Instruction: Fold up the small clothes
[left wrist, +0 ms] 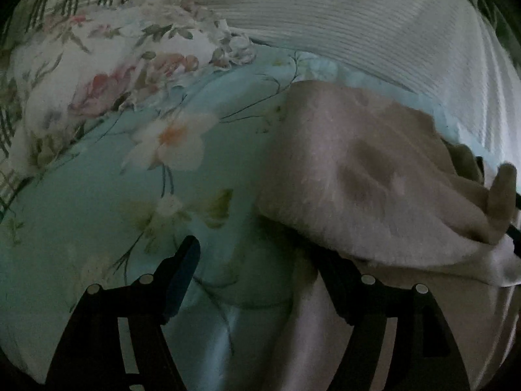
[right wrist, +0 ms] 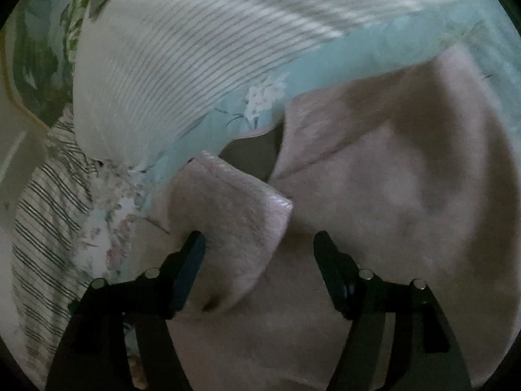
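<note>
**Pink garment half-folded on the floral sheet, both sets of jaws apart**

Your left gripper (left wrist: 250,260) hangs over the pale blue floral sheet (left wrist: 97,221) with its jaws spread wide; the left finger stands clear over bare sheet, while the right finger's tip is hidden under the edge of the fuzzy pink garment (left wrist: 358,176); nothing is pinched between them. The garment lies to the right of that gripper, rumpled, one lobe lifted at its far right edge; beyond it sits a white ribbed blanket (left wrist: 358,22), and to the upper left a rose-print pillow (left wrist: 107,75).

From your right wrist view, the right gripper (right wrist: 260,244) is low over the same pink garment (right wrist: 407,179); its jaws stand apart, and a folded-over flap of the pink fabric (right wrist: 237,215) rises between them, lying against the left finger; the right finger is clear of it, so no pinch shows. The white ribbed blanket (right wrist: 179,75) lies behind, a striped cloth (right wrist: 42,234) at the left edge, the blue sheet (right wrist: 342,55) between blanket and garment.
</note>
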{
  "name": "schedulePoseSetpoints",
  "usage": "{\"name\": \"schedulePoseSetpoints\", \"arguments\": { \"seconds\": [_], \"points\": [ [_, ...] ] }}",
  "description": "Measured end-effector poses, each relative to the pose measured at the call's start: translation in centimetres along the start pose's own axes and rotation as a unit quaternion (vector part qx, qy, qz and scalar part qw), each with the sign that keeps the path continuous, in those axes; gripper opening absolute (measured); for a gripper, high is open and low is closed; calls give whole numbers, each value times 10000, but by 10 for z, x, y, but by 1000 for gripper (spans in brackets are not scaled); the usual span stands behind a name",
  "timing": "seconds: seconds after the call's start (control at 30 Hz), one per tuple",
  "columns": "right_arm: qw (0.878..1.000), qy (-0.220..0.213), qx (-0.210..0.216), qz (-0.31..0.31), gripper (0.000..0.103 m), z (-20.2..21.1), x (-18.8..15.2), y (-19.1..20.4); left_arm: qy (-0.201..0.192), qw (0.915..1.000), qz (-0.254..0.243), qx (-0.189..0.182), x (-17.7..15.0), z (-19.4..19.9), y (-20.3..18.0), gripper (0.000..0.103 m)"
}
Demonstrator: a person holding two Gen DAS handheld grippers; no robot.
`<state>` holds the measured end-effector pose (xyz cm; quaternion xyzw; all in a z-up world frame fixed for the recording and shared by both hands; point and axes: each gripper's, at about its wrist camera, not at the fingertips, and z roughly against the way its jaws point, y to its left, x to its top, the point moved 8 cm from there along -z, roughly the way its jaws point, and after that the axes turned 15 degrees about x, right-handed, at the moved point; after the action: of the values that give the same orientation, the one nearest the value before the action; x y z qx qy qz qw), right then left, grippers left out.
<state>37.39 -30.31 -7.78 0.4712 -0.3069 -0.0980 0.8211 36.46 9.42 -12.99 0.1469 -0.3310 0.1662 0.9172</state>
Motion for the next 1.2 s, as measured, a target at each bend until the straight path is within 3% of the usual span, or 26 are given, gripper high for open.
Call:
{"name": "schedulePoseSetpoints", "arguments": {
  "seconds": [0.03,0.1,0.2,0.33,0.4,0.53,0.63,0.83,0.93,0.97,1.03,1.1,1.2],
  "points": [
    [9999,115,-19,-22,4,-3,-2,2,-3,10000,-18,26,1,-2,-2,74],
    [9997,1,-118,219,4,9,-3,19,-16,10000,15,26,6,-4,-6,74],
    [9959,-561,-163,696,3,60,4,54,-16,9999,138,-39,8,-6,1,74],
    [9897,-1153,-446,727,3,118,8,57,-37,9997,216,-57,8,-6,5,74],
    [9885,-1076,-826,661,3,126,1,38,-37,9998,185,-54,9,-9,3,75],
    [9900,-663,-1187,368,3,111,-23,-1,6,9998,181,30,8,-11,4,75],
    [9902,-576,-1239,291,3,105,-31,-11,21,9995,302,9,8,-12,9,75],
    [9869,-894,-1181,633,3,124,-13,8,36,9988,478,-58,7,-10,14,75],
    [9850,-663,-1489,574,3,116,-19,-5,41,9986,532,-58,5,-9,16,75],
    [9843,-430,-1668,383,4,109,-28,-20,58,9984,552,-66,5,-9,16,75],
    [9839,-355,-1753,10,4,109,-39,-38,74,9984,566,-51,5,-9,16,75],
    [9821,-631,-1775,-86,4,124,-44,-39,72,9983,577,-48,4,-8,17,75],
    [9726,-1262,-1926,302,5,152,-38,-13,39,9977,664,-90,3,-4,21,75]
  ]
}}
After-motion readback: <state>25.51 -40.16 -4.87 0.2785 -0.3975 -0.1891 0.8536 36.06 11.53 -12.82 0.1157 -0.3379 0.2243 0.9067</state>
